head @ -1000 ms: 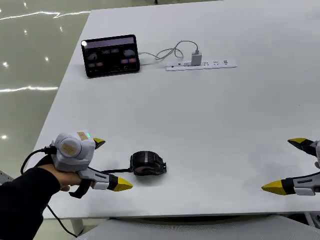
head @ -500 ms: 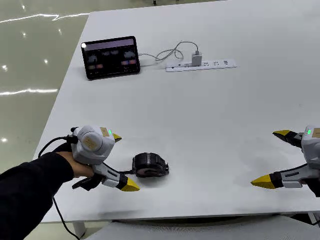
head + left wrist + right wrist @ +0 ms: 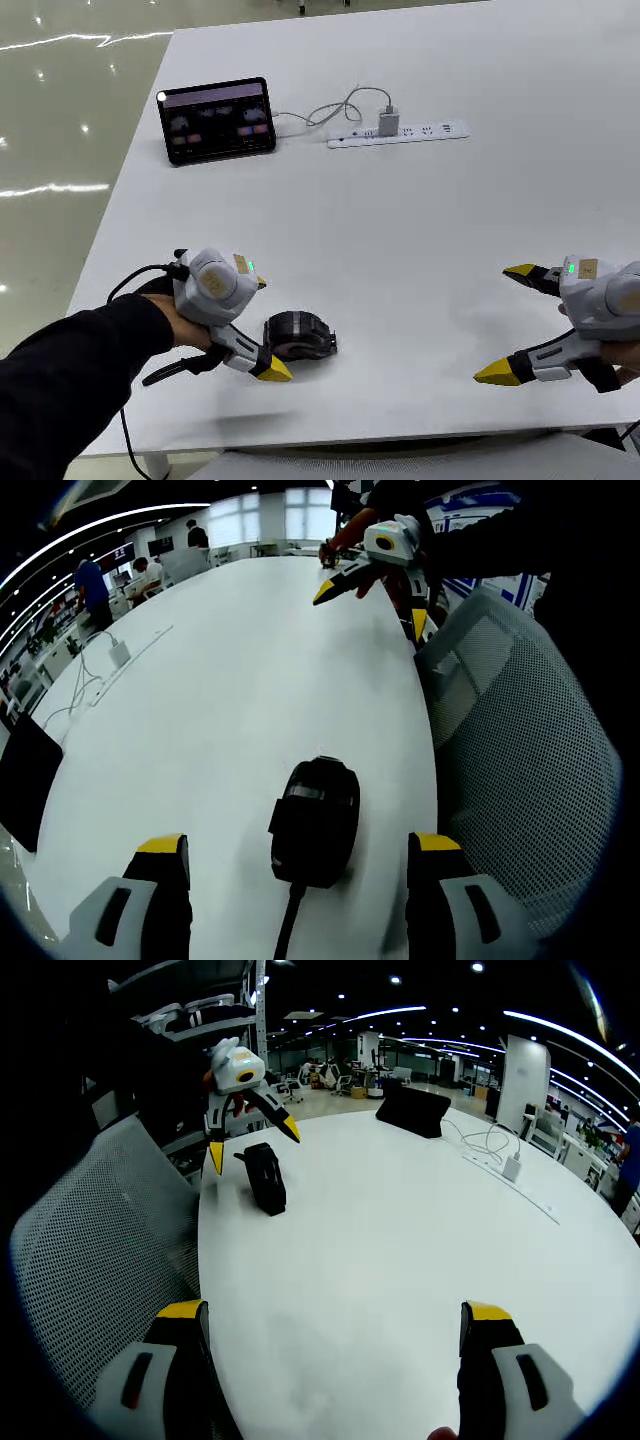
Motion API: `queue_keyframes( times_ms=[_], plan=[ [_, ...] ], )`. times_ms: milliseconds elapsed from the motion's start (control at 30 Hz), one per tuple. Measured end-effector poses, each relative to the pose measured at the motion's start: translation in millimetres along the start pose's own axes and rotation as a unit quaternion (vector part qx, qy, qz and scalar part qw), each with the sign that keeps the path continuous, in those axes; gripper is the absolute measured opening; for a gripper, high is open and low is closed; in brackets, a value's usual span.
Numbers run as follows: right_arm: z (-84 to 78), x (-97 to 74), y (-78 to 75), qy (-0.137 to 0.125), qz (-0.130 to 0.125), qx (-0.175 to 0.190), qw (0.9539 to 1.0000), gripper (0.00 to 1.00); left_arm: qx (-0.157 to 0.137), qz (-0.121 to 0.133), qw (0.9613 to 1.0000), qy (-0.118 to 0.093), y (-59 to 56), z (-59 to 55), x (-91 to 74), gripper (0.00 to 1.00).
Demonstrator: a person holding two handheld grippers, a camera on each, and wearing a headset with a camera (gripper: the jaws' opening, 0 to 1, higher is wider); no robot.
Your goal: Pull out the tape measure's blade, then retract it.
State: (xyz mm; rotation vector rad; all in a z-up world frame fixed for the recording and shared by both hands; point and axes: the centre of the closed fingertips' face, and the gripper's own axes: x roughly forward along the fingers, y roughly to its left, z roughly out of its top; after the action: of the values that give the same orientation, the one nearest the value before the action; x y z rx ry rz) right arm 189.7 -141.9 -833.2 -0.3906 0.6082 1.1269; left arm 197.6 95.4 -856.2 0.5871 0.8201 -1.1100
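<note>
A black tape measure (image 3: 298,335) lies flat near the table's front edge, blade in, with a black strap trailing left. My left gripper (image 3: 266,327) is open just left of it, its yellow-tipped jaws reaching along both sides of the case without touching. In the left gripper view the tape measure (image 3: 315,820) sits between the open jaws of the left gripper (image 3: 298,843). My right gripper (image 3: 507,322) is open and holds nothing, far to the right over bare table. In the right gripper view the right gripper (image 3: 335,1311) faces the distant tape measure (image 3: 265,1178) and the left gripper (image 3: 252,1142).
A tablet (image 3: 215,115) stands at the back left. A white power strip (image 3: 398,132) with a plugged charger and cable lies behind the middle. A mesh chair back (image 3: 520,740) sits against the table's near edge (image 3: 380,425).
My left gripper has moved right until its jaws flank the tape measure. My right gripper has come in from the right edge toward the middle. The tape measure has stayed put.
</note>
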Motion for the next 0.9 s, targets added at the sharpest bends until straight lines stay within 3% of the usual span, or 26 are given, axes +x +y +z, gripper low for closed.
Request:
queue_keyframes(
  times_ms=[133, 233, 367, 500, 533, 567, 700, 900],
  plan=[
    [7.7, 7.2, 1.9, -0.002, 0.009, -0.009, 0.9999, 1.00, 0.031, -0.013, 0.9993, 0.015, -5.5, 2.4, 4.5, 0.68],
    [13.4, 16.0, 6.1, 0.000, 0.019, -0.019, 0.9996, 1.00, 0.042, -0.019, 0.9981, 0.040, -8.3, -1.2, 10.9, 0.53],
    [22.1, 29.1, 16.5, 0.002, 0.042, -0.032, 0.9986, 0.98, 0.055, -0.034, 0.9973, 0.034, -16.4, 8.2, 18.5, 0.46],
    [28.2, 40.3, 22.2, 0.002, 0.059, -0.041, 0.9974, 0.95, 0.083, -0.027, 0.9948, 0.053, -15.5, 6.2, 24.5, 0.35],
    [31.1, 44.3, 24.1, 0.001, 0.065, -0.043, 0.9969, 0.94, 0.090, -0.021, 0.9940, 0.059, -13.4, 5.9, 24.5, 0.33],
    [33.6, 46.9, 25.5, 0.001, 0.067, -0.043, 0.9968, 0.92, 0.084, -0.026, 0.9943, 0.060, -15.1, 5.8, 25.2, 0.33],
    [54.5, 59.9, 35.0, -0.014, 0.085, -0.053, 0.9949, 0.88, 0.116, -0.044, 0.9904, 0.061, -18.0, 4.0, 24.0, 0.32],
    [67.2, 79.8, 47.6, -0.018, 0.112, -0.071, 0.9910, 0.76, 0.094, -0.035, 0.9933, 0.057, -16.8, 4.4, 24.9, 0.32]
  ],
)
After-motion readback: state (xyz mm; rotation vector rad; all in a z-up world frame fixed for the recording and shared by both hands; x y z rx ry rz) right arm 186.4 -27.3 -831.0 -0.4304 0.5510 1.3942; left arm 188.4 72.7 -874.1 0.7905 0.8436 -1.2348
